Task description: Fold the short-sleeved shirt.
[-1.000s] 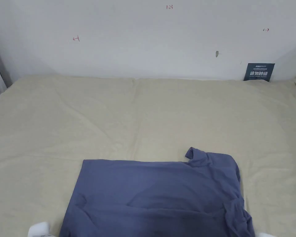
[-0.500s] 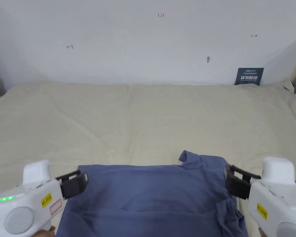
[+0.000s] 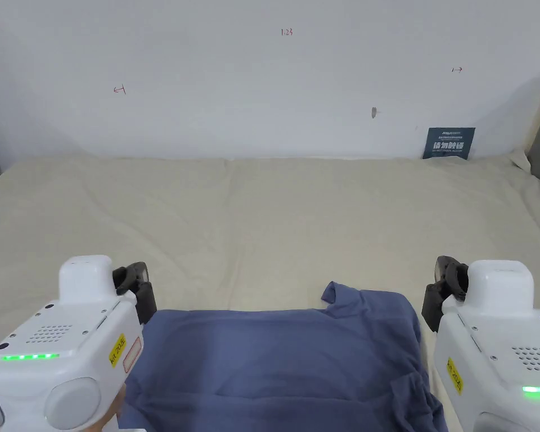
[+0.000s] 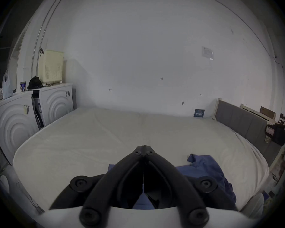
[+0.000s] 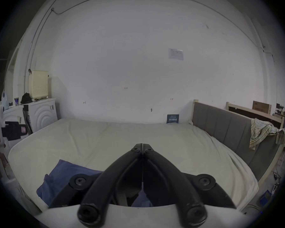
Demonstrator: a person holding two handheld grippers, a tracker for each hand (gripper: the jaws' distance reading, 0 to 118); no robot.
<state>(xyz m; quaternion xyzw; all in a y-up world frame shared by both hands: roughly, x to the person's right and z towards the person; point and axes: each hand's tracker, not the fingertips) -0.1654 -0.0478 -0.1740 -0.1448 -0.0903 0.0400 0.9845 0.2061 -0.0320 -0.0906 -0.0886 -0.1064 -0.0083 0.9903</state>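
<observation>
The blue short-sleeved shirt lies partly folded on the beige bed near its front edge, with a sleeve tip sticking up at its far edge and bunched cloth at its right side. It also shows low in the left gripper view and in the right gripper view. My left gripper is held above the shirt's far left corner, jaws shut with nothing between them. My right gripper is just off the shirt's far right corner, also shut and holding nothing.
The beige bed sheet stretches back to a white wall, where a small blue card leans at the back right. A grey headboard with a checked cloth draped on it runs along the right. White machines stand at the left.
Both grippers have come up from the bottom edge of the head view, turned from pointing inward over the shirt to pointing forward, and now stand beside its far corners. The shirt lies as before.
</observation>
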